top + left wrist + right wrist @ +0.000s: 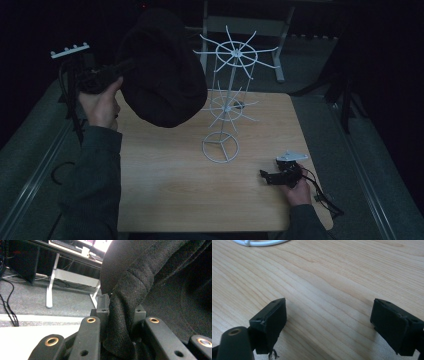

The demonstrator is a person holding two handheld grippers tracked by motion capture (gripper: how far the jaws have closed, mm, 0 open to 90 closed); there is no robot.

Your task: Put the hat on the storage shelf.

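A black knitted hat (160,70) hangs in the air over the table's far left part, close to the left of a white wire display stand (227,95). My left gripper (112,72) is shut on the hat's edge, and the person's left hand holds it up. In the left gripper view the black fabric (125,315) is pinched between the two jaws, and the left gripper (121,307) points toward a desk. My right gripper (265,175) rests low over the table near the front right corner. Its jaws stand wide apart over bare wood, and the right gripper (329,315) holds nothing.
The wooden table (170,190) carries the stand with its round base (220,147) near the middle. The ring of the base (259,242) lies ahead of the right gripper. Behind the table stand a white desk frame (280,50) and dark floor, with cables (10,312) on the carpet.
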